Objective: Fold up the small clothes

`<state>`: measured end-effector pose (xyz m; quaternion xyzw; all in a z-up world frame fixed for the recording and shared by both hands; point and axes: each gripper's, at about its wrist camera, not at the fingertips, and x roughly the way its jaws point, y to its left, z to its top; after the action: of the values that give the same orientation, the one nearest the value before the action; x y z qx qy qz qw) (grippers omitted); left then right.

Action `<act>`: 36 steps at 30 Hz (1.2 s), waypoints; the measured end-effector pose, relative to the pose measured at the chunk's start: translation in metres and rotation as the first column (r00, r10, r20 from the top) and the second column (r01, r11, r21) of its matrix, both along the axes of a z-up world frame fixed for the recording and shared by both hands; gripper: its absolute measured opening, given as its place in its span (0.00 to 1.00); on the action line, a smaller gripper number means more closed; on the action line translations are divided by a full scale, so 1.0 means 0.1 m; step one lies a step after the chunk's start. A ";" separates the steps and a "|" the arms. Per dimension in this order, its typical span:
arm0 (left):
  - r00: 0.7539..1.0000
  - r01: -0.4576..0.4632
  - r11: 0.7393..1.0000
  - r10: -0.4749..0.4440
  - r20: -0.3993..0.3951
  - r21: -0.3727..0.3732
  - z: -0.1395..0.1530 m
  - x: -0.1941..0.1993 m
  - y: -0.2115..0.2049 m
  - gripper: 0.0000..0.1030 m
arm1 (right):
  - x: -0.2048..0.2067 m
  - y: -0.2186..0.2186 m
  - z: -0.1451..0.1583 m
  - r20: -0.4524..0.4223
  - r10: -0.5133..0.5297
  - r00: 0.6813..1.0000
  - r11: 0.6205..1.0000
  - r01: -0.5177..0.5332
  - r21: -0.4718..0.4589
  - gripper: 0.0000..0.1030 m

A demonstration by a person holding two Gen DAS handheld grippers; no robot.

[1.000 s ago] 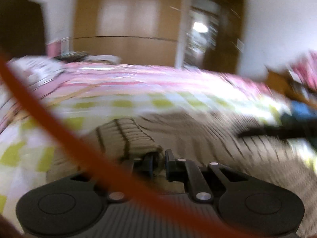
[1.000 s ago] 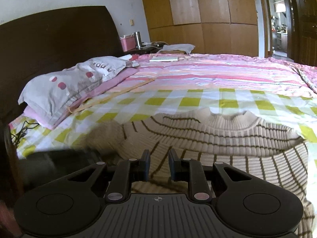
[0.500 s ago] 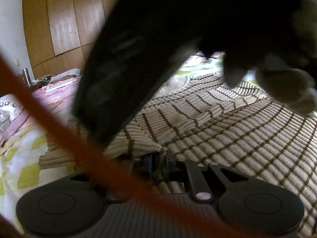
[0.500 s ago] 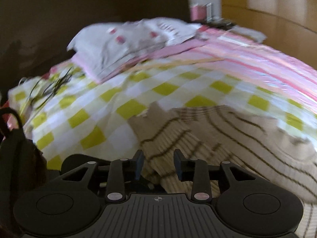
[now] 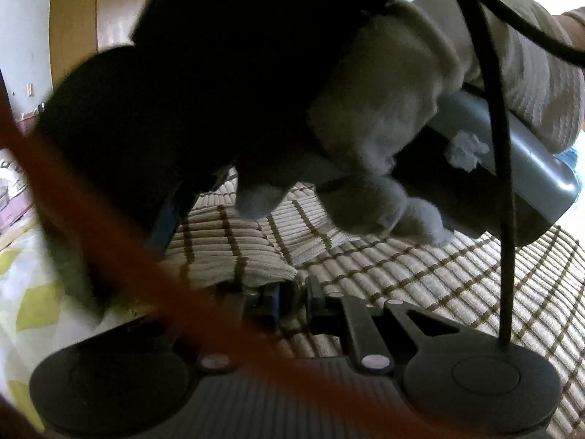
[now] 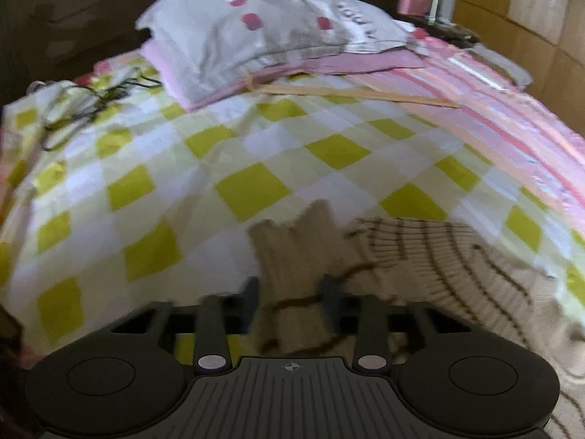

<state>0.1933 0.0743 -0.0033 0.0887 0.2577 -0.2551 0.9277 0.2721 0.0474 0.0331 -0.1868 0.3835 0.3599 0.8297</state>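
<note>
Nearest in my left wrist view, the left gripper (image 5: pixel 292 298) sits pressed together on a fold of the striped sweater (image 5: pixel 420 274), pinning it at the edge where the knit meets the checked bedspread (image 5: pixel 33 292). Beyond it, at 12 o'clock, a gloved hand (image 5: pixel 369 168) and the dark body of the other tool cross overhead and hide most of the room.

In my right wrist view, the right gripper (image 6: pixel 290 298) has a sleeve or corner of the sweater (image 6: pixel 292 252) standing between its fingers; its jaws have just been closing on it and I judge it pinched, though blur keeps me from certainty. The sweater body trails to 3 o'clock. Farther off lie a pillow (image 6: pixel 263 33) at 12 o'clock and a tangle of cable (image 6: pixel 73 106) at 10 o'clock.

Step in hand, in my judgement: taking the sleeve for the first fold inward. Next I need a firm pinch, then a carry across the body while the left holds.

Against the earlier frames: the right gripper has swung over the left, and its jaws were empty then.
</note>
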 end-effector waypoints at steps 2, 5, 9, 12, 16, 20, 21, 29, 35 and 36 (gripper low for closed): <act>1.000 -0.001 1.000 0.001 -0.001 -0.006 0.01 -0.03 -0.01 0.17 | 0.04 -0.09 0.04 -0.008 -0.038 0.999 0.999 0.038 0.032 0.07; 1.000 -0.003 1.000 0.003 0.000 -0.010 0.01 -0.01 0.06 0.18 | 0.08 -0.31 0.16 -0.011 -0.127 0.992 0.986 0.127 0.108 0.06; 1.000 -0.016 0.999 0.016 -0.013 -0.041 0.04 -0.02 0.09 0.22 | 0.09 -0.69 0.37 -0.029 -0.231 0.972 0.948 0.232 0.220 0.06; 0.999 -0.035 0.995 0.032 -0.029 -0.096 0.10 -0.01 0.17 0.29 | 0.08 -1.00 0.48 -0.033 -0.302 0.953 0.914 0.299 0.275 0.06; 0.998 -0.061 0.990 0.059 -0.016 -0.129 0.13 -0.01 0.23 0.32 | 0.06 -1.40 0.56 -0.029 -0.388 0.921 0.868 0.376 0.326 0.05; 0.997 -0.075 0.989 0.077 0.012 -0.130 0.16 -0.01 0.19 0.37 | 0.04 -1.79 0.56 -0.065 -0.465 0.883 0.802 0.452 0.392 0.05; 0.996 -0.080 0.988 0.083 0.016 -0.131 0.17 0.00 0.18 0.38 | 0.02 -1.87 0.56 -0.071 -0.480 0.875 0.786 0.464 0.410 0.05; 0.990 -0.136 0.985 0.138 0.007 -0.104 0.18 -0.01 0.09 0.44 | -0.17 -2.50 0.37 -0.085 -0.564 0.822 0.652 0.506 0.564 0.05; 0.986 -0.163 0.985 0.160 -0.057 -0.058 0.04 0.08 -0.04 0.44 | -0.40 -3.03 -0.23 -0.212 -0.669 0.712 0.500 0.643 0.580 0.05; 0.984 -0.168 0.984 0.165 -0.067 -0.051 0.02 0.09 -0.05 0.44 | -0.41 -3.07 -0.31 -0.230 -0.676 0.700 0.493 0.661 0.566 0.06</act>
<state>0.2024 0.0690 -0.0012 0.0325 0.2856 -0.1865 0.9395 0.2315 -0.2591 0.0020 0.2503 0.2782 0.1114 0.9206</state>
